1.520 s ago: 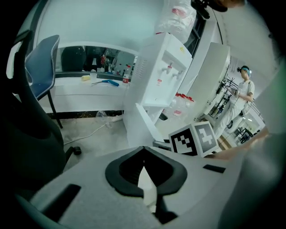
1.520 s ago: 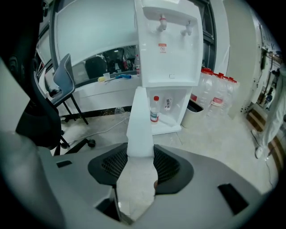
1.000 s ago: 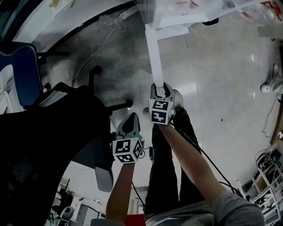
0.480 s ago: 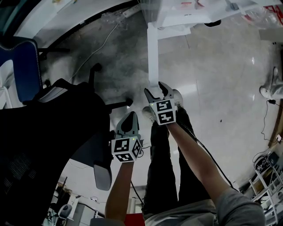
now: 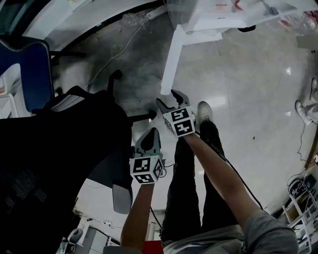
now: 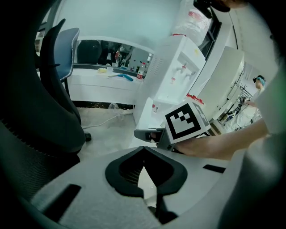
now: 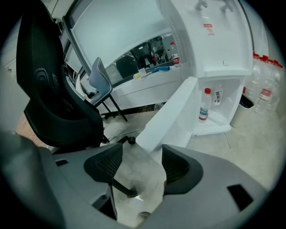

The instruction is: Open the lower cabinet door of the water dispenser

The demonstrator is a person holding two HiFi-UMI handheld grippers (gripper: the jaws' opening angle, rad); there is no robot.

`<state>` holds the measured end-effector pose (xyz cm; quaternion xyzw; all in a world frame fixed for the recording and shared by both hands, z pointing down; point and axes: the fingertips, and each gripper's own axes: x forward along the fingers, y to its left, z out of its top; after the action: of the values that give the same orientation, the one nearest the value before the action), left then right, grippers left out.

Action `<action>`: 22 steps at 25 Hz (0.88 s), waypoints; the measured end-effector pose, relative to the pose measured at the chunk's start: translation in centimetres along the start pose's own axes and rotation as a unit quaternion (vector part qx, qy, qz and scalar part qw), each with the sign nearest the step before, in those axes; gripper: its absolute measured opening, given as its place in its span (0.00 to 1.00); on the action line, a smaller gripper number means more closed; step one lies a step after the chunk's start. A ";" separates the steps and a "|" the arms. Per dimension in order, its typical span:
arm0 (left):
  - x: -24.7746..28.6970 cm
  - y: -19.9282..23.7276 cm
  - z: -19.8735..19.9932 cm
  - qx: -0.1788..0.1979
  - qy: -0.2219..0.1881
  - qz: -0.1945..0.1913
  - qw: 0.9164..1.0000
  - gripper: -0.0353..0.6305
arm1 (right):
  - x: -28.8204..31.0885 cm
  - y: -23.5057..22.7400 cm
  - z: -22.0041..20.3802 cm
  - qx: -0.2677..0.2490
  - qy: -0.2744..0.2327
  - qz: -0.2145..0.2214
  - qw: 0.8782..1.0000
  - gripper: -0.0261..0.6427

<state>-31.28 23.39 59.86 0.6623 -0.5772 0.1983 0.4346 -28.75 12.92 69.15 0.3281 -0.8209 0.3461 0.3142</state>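
The white water dispenser (image 5: 208,15) stands at the top of the head view. Its lower cabinet door (image 5: 171,57) is swung wide open and reaches toward me. My right gripper (image 5: 168,97) sits just off the door's free end, open, with no pad pressing on it. In the right gripper view the door (image 7: 174,112) slants ahead of the right gripper (image 7: 141,145), and the open cabinet holds a small bottle (image 7: 204,105). My left gripper (image 5: 150,131) hangs lower and to the left, shut and empty. Its tips meet in the left gripper view (image 6: 144,148).
A black office chair (image 5: 59,149) fills the left side, close to the left gripper. A blue chair (image 5: 35,74) stands behind it. A cable (image 5: 114,54) runs over the floor. Large water bottles (image 7: 263,85) stand right of the dispenser. My shoe (image 5: 203,110) is beside the right gripper.
The right gripper's jaws opened and came off the door's end. The door swung further open, its free end going left. The right gripper drifted left and turned. The left gripper stayed put.
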 end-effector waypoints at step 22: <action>-1.5 2.7 1.0 0.019 -0.002 -0.012 1.000 0.07 | 6.1 4.9 4.2 -0.081 -0.002 0.040 0.996 0.43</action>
<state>-34.39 23.60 59.13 0.6779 -0.5662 0.2027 0.4228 -37.24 10.35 69.56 0.2697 -0.8590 0.2903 0.3241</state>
